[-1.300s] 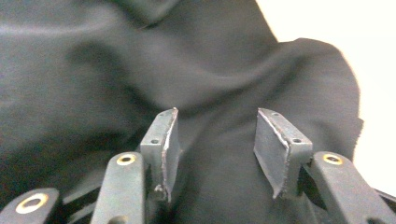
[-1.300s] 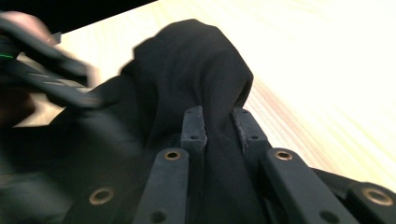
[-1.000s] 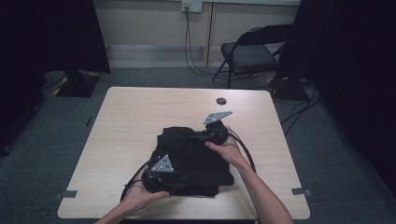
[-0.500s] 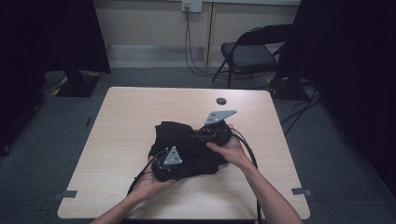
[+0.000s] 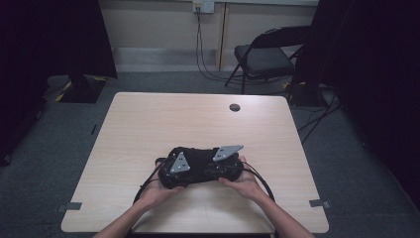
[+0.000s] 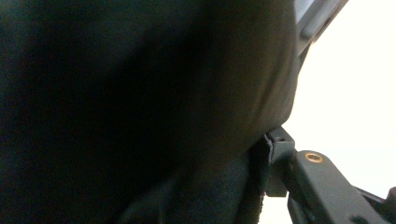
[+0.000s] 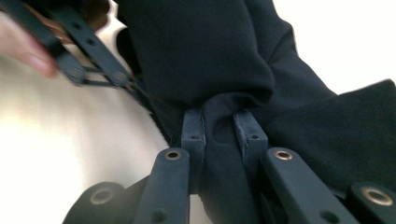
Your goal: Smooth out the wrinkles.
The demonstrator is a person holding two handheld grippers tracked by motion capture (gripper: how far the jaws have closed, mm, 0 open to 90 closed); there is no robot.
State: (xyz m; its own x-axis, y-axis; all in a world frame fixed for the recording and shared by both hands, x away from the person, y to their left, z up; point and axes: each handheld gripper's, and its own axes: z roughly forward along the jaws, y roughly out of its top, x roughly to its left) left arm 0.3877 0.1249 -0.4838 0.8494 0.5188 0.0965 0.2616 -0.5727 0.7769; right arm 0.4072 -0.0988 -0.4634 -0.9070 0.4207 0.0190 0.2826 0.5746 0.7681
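The black cloth [image 5: 198,166] lies bunched into a narrow bundle at the near middle of the desk [image 5: 148,124], between your two hands. In the high view, most of its folds merge into one dark mass with the gripper bodies, so you cannot trace its edges there.

In the left gripper view, the cloth [image 6: 140,107] covers almost the whole frame, dark and close. One jaw is visible at the lower right; the other is hidden behind the fabric. The left tongs [image 5: 174,173] have just been closing, with cloth lying between the jaws. You cannot tell whether the pads press on it.

In the right gripper view, the right tongs [image 7: 219,128] pinch a fold of the cloth [image 7: 205,56] between both pads. The fabric rises from the pinch and spreads to the right. The left gripper's linkage [image 7: 79,46] and a blurred fingertip cross the upper left of that view.

Two cables [image 5: 148,181] loop off the near side of the bundle. A round grommet [image 5: 235,107] sits at the far side of the desk, well apart from the cloth. A folding chair [image 5: 262,54] stands beyond the far right corner, partly lost in shadow.
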